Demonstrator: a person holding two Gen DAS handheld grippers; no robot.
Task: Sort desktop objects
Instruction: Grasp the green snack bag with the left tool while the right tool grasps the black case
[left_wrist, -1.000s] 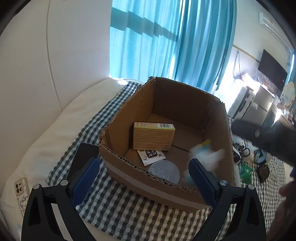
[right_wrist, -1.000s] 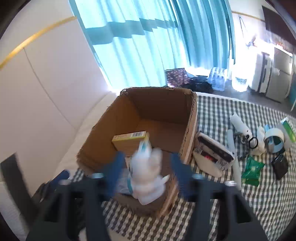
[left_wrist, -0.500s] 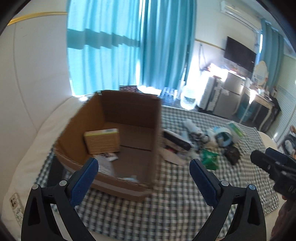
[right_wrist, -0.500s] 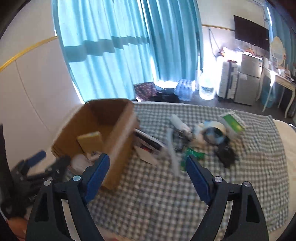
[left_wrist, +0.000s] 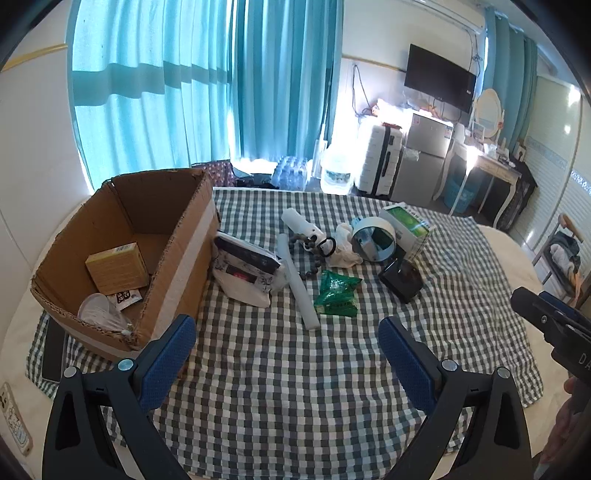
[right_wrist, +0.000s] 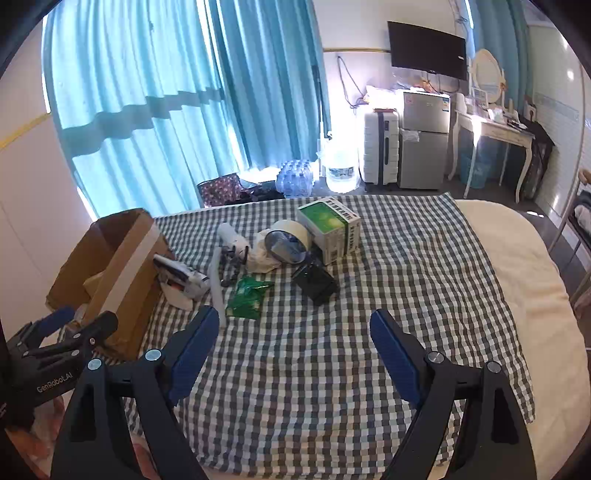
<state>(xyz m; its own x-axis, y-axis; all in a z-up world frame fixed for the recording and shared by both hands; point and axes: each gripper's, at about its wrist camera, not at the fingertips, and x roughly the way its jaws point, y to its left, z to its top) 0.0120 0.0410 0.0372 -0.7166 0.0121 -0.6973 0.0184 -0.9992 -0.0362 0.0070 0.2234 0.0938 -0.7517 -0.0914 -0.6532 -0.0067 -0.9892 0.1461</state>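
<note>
Strong daylight pours through the pleated turquoise curtains (left_wrist: 207, 92), which glow brightest along their lower half. Beside them the light blows out to white around the clear water jug on the floor (right_wrist: 341, 171) and the white hard-shell suitcase (left_wrist: 380, 158). The green-and-white checked cloth (right_wrist: 332, 369) is evenly lit, with soft shadows under the clutter. Both views are sharp at centre; fisheye bending curves walls and curtains, and all 4 corners fall to black.
</note>
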